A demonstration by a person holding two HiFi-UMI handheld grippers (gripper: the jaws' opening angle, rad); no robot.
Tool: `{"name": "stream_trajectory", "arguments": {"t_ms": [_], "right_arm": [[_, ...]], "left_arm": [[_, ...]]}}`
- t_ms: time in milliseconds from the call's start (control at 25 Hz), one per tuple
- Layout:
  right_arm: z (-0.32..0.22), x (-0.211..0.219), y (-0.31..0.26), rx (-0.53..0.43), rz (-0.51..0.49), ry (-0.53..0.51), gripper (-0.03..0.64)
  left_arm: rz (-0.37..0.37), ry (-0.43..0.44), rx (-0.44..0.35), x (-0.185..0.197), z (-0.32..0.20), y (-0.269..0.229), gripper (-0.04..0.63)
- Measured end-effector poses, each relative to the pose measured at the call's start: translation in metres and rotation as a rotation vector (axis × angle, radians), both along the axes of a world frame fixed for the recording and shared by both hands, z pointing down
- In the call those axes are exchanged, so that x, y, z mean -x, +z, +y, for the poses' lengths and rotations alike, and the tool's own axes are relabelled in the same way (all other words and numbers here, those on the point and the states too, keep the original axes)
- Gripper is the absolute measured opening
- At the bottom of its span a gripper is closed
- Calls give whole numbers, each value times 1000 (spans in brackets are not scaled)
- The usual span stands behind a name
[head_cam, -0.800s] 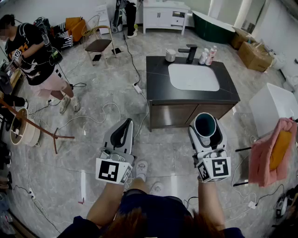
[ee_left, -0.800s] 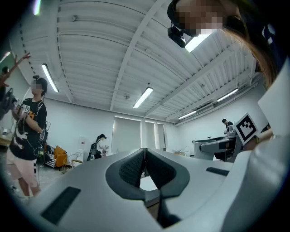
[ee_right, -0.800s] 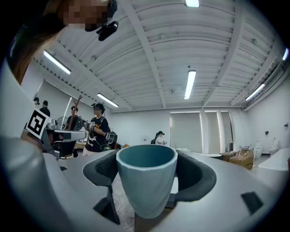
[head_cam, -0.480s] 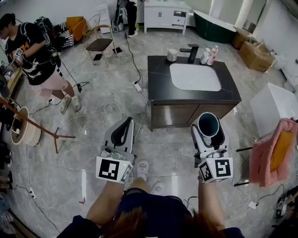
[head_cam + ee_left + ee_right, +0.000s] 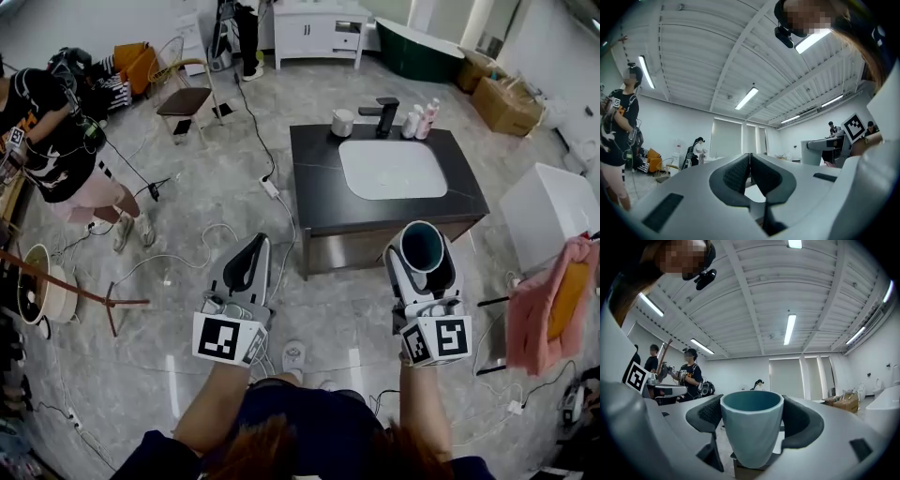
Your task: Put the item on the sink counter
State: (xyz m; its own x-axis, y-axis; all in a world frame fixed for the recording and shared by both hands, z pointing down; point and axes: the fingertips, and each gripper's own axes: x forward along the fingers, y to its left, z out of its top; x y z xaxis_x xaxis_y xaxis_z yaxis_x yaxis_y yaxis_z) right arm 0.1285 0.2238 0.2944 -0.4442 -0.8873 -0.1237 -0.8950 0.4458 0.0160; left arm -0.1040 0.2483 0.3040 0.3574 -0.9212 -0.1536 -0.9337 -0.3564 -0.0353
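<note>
A pale teal cup [image 5: 752, 430] stands upright between the pads of my right gripper [image 5: 422, 251], which is shut on it; from the head view I look down into the cup [image 5: 422, 247]. The gripper and cup hang in the air just in front of the dark sink counter [image 5: 314, 187], near its front right corner. A white basin [image 5: 392, 169] is set into the counter. My left gripper [image 5: 247, 264] is shut and holds nothing, its pads [image 5: 740, 174] touching, left of the counter's front over the floor.
At the counter's back edge stand a white mug [image 5: 343, 122], a black faucet [image 5: 386, 114] and bottles [image 5: 419, 119]. A person [image 5: 56, 150] stands at far left. Cables [image 5: 197, 244] run across the floor. A pink cloth [image 5: 548, 309] hangs at right beside a white box [image 5: 548, 211].
The view has shifted slightly; the sink counter sits a little closer and the right gripper with the cup has edged forward. The person at left has moved toward the frame edge.
</note>
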Motion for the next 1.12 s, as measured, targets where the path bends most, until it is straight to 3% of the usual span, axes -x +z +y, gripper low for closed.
{"name": "stream_trajectory", "arguments": {"t_ms": [520,920,1120], "right_arm": [[-109,25,10,33,-28,73,396],[-233,15,2,21,-37,-8,396],[-299,4,-11,-2,-32,-64,396]], "left_arm": [[-1,74,54,26,-125,21,21],[1,4,39,15,-233,12,21],[44,-61,1,3,-288,-6,21]]}}
